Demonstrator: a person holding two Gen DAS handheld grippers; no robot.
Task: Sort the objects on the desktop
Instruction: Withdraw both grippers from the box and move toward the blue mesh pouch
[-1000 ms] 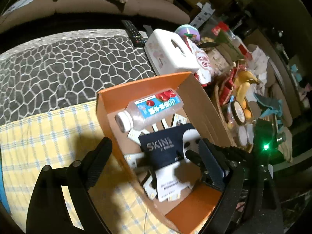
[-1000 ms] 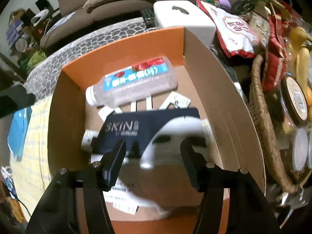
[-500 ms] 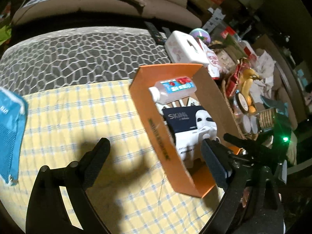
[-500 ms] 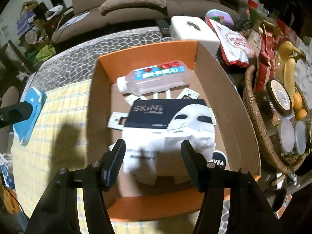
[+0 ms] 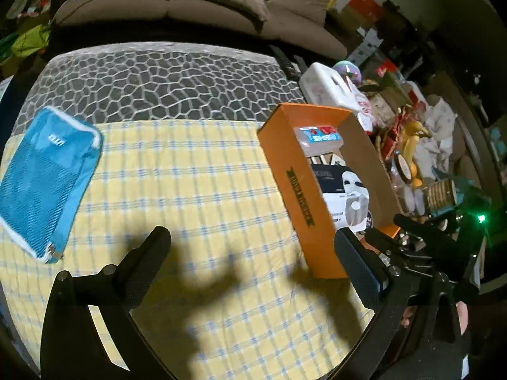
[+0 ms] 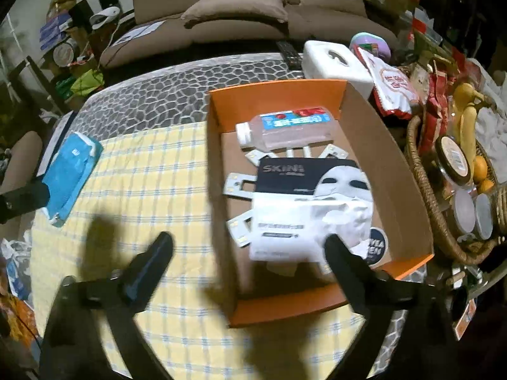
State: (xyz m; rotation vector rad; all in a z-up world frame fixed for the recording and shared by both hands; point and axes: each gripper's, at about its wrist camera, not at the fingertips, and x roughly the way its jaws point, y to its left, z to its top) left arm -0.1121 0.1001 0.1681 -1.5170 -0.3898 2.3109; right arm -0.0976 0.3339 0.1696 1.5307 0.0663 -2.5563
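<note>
**Both hand-held grippers are empty and away from the box**

A second ago the right hand-held gripper (image 6: 245, 247) was low over the orange box (image 6: 221, 171) with a white packet between its jaws. Now the white packet (image 6: 285, 234) lies in the box on the dark mask pack (image 6: 285, 174), near the bottle (image 6: 285, 126). Its jaws are opening wide, with nothing between them. The left hand-held gripper (image 5: 253, 247) has moved out over the yellow checked cloth (image 5: 190, 174); its jaws are opening too, and they are empty. So that packet looks sorted. The blue pouch (image 5: 44, 177) still lies on the cloth, well apart from the box, and may be next. The box wall hides part of what is inside in the left view. The small card pieces under the packs are hard to make out.
</note>
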